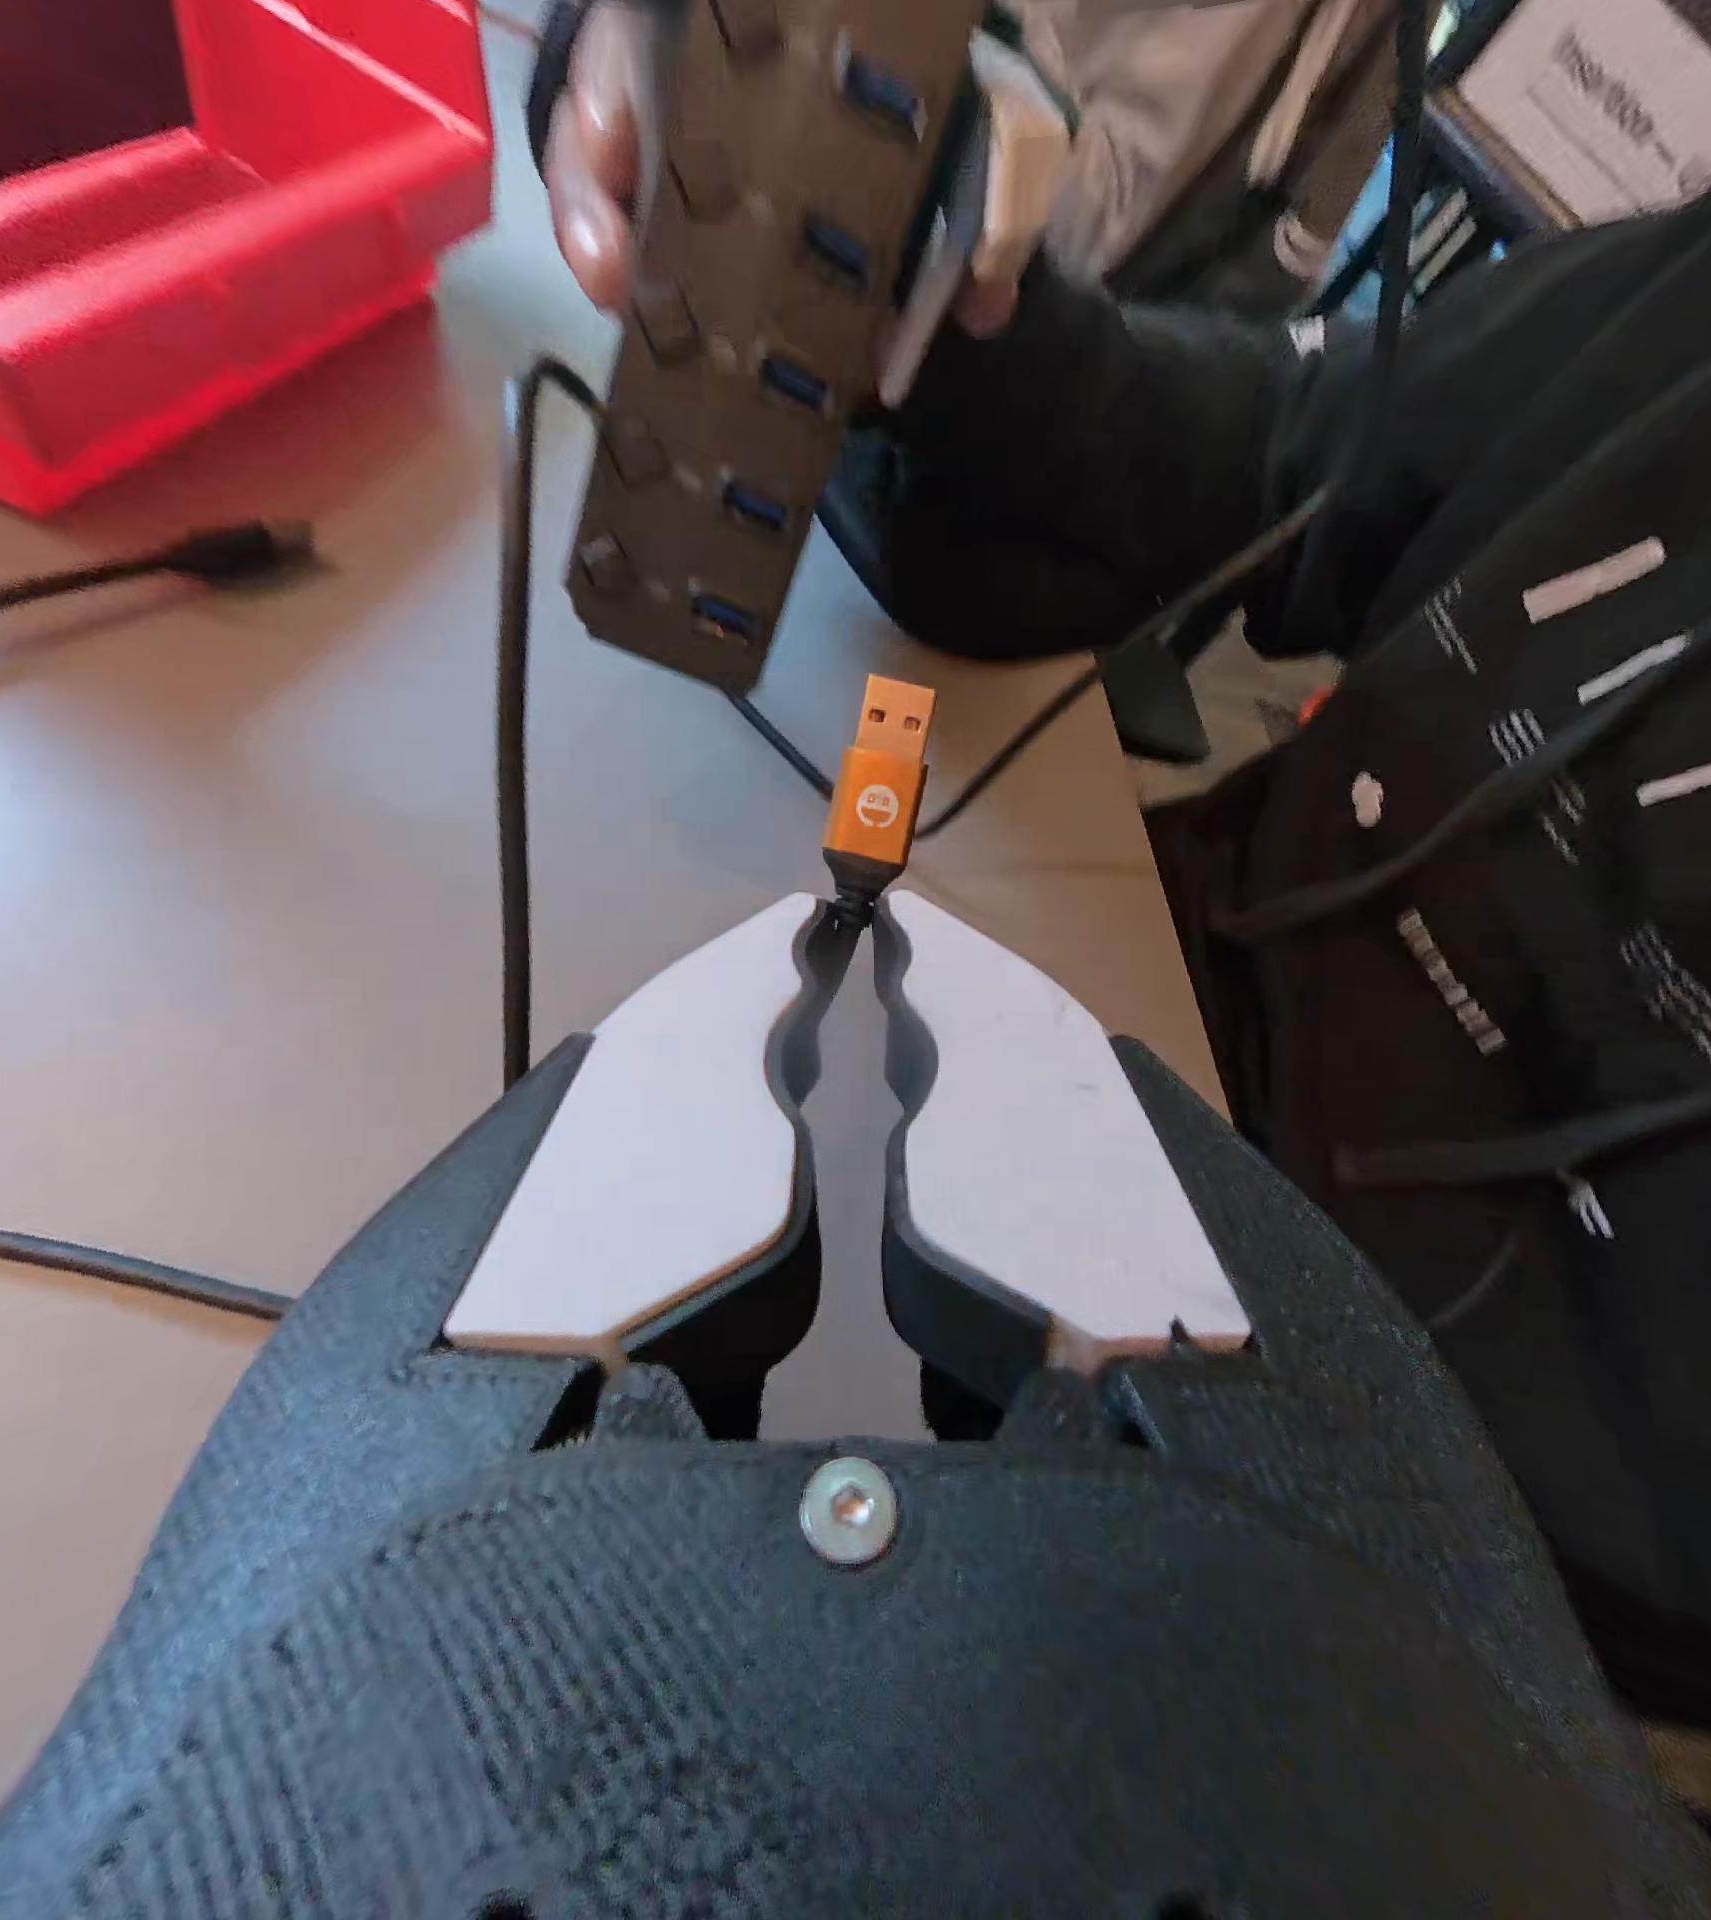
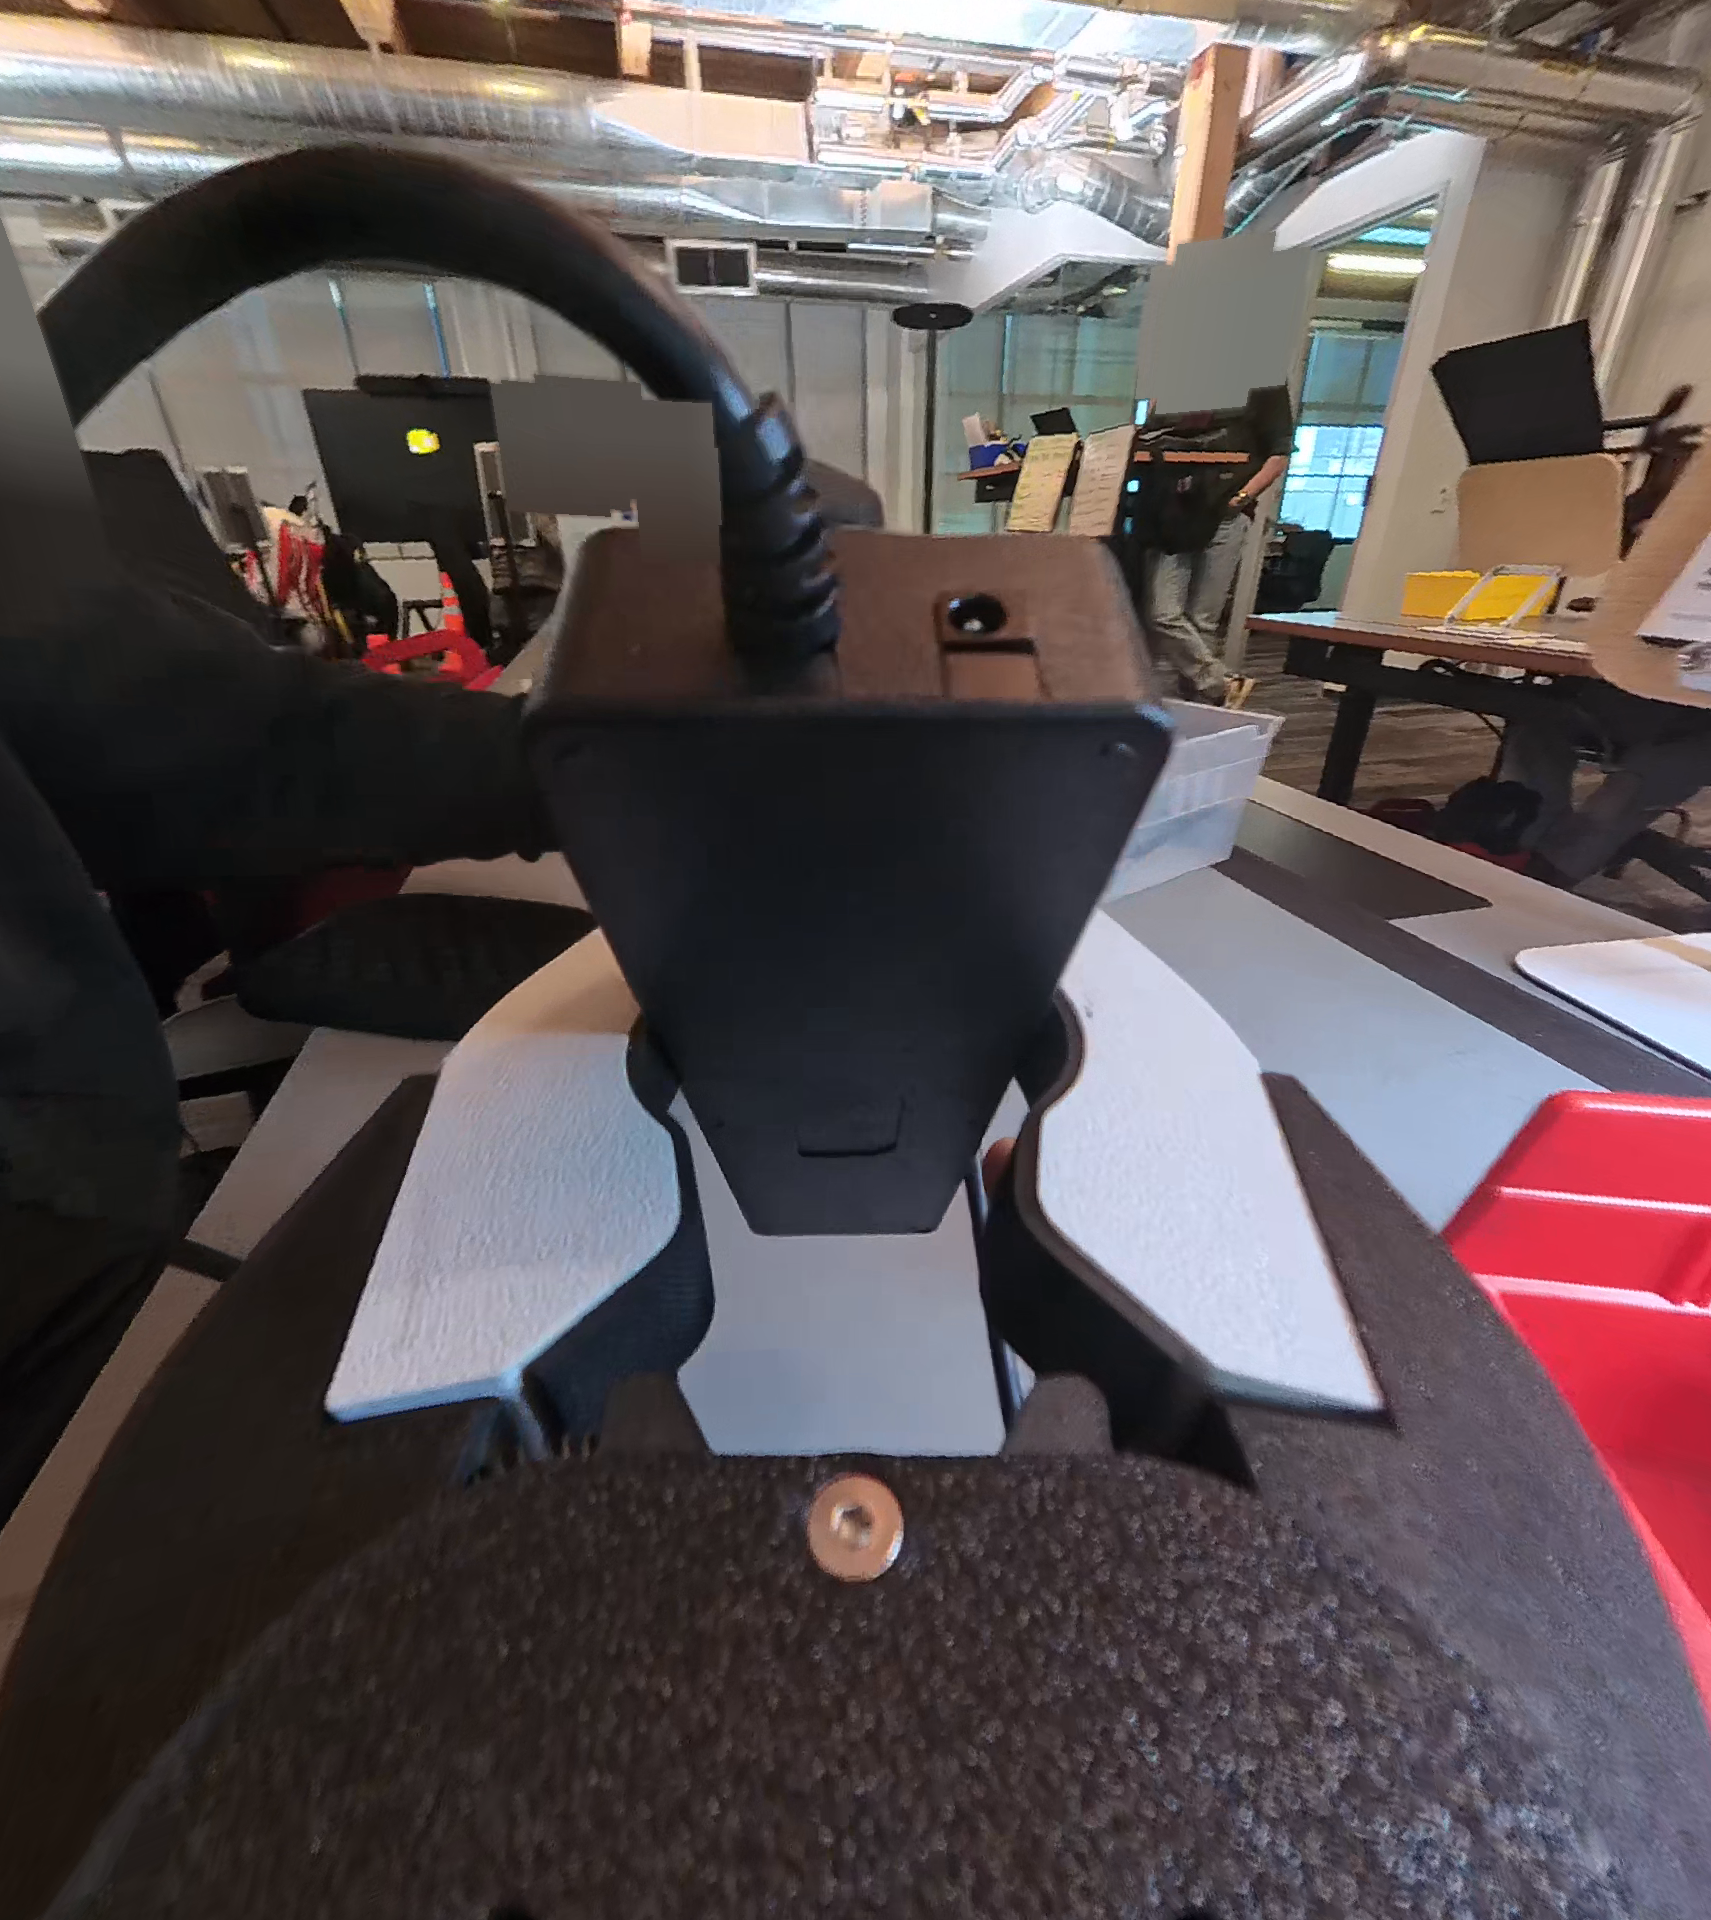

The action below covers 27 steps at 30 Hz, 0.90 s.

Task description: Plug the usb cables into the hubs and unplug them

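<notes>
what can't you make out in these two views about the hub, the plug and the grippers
- Left wrist view: the dark multi-port usb hub is motion-blurred and its far end is cut off by the top edge, so the port count is unclear.
- Left wrist view: the left gripper pinches the cable just behind the orange usb plug; the rest of that cable is hidden below its fingers.
- Right wrist view: the right gripper holds the hub; its port face is turned away.

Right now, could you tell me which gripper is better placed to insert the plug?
Left: the left gripper pinches the orange USB plug just short of the hub, which the right gripper holds.
</notes>
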Available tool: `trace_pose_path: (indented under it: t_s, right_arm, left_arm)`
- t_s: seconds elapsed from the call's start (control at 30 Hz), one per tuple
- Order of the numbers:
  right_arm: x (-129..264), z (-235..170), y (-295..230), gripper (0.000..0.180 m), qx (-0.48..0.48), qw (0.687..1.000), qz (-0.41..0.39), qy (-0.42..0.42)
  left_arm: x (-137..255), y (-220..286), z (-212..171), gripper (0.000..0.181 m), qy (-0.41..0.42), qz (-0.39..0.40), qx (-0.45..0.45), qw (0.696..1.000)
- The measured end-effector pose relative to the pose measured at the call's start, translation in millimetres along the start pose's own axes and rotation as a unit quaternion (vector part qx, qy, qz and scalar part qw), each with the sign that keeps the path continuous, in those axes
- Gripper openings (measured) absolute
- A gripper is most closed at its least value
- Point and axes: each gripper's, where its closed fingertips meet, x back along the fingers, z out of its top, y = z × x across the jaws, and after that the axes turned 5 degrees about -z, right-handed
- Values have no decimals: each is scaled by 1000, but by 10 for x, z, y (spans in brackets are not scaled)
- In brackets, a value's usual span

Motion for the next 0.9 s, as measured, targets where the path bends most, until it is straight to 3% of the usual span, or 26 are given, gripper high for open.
trace_pose_path:
  t_s: [0.23, 0.47, 0.9]
  right_arm:
    - [-24, -91, -210, 64, -2, 998, 66, -15]
    - [-77, -211, -274, 64, 11, 996, 77, -50]
    - [-84, -509, -180, 64, 158, 964, 15, -213]
  left_arm:
    - [-134, 48, 334, 7, 25, 67, -11, 997]
    - [-251, 60, 448, 6, -52, 121, -37, 991]
    - [-412, 7, 481, 6, -209, 161, -122, 957]
